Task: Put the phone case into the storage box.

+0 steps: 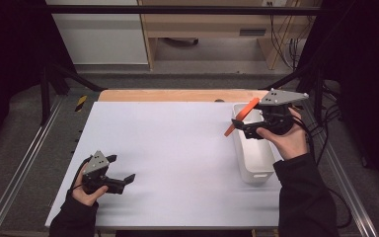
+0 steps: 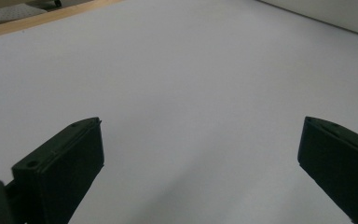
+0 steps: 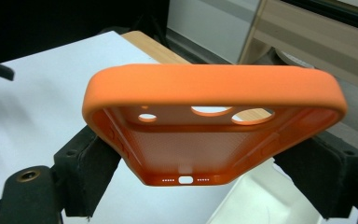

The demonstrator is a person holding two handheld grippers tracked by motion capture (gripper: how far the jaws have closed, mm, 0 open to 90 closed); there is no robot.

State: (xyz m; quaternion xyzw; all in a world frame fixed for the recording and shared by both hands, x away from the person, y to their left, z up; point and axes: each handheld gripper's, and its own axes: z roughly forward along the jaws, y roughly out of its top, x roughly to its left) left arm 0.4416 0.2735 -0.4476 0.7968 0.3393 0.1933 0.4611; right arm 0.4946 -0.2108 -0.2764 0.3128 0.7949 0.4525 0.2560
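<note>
The orange phone case (image 1: 242,116) is being clamped by its sides between the closed jaws of the right gripper (image 1: 249,129), sticking out toward ten o'clock above the white bin (image 1: 254,163). The left gripper (image 1: 121,174) is being held wide open, gripping nothing, over the white table (image 1: 177,148).

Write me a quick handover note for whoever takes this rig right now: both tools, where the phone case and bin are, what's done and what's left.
Right tool: shut on the orange phone case, gripping it across its width, held in the air over the near-left edge of the white bin.
Left tool: open, empty, low over the white table sheet at its near-left.
Done: case is grasped and lifted.
Left: probably either lower it into the bin or carry it out onto the sheet; the frames do not settle which. The part of the bin interior in sight looks empty.
</note>
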